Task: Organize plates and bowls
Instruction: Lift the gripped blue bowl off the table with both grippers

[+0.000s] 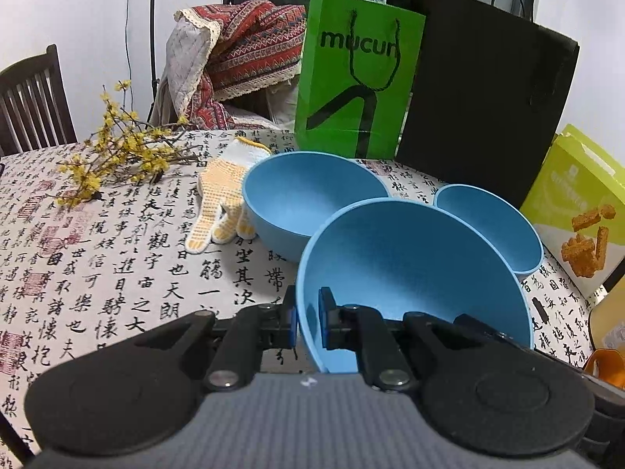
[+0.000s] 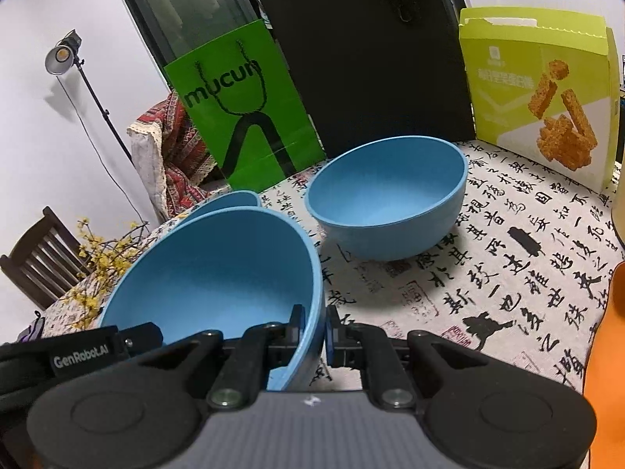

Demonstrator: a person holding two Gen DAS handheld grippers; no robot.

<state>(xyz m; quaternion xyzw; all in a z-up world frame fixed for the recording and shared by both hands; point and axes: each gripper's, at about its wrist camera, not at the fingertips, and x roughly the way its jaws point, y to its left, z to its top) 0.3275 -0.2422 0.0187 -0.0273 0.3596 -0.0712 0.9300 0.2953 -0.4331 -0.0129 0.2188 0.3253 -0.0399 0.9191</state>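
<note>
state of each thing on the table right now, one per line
held bowl: tilted, rim pinched on both sides
left tool: shut on held bowl
right tool: shut on held bowl
far bowl: upright, empty
third bowl: upright, empty
glove: lying flat

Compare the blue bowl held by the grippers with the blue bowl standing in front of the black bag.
The held bowl is tilted and lifted; the free bowl stands upright on the tablecloth. The left gripper and right gripper each pinch the held bowl's rim; nothing touches the free bowl. Both are plain blue, round and empty.
</note>
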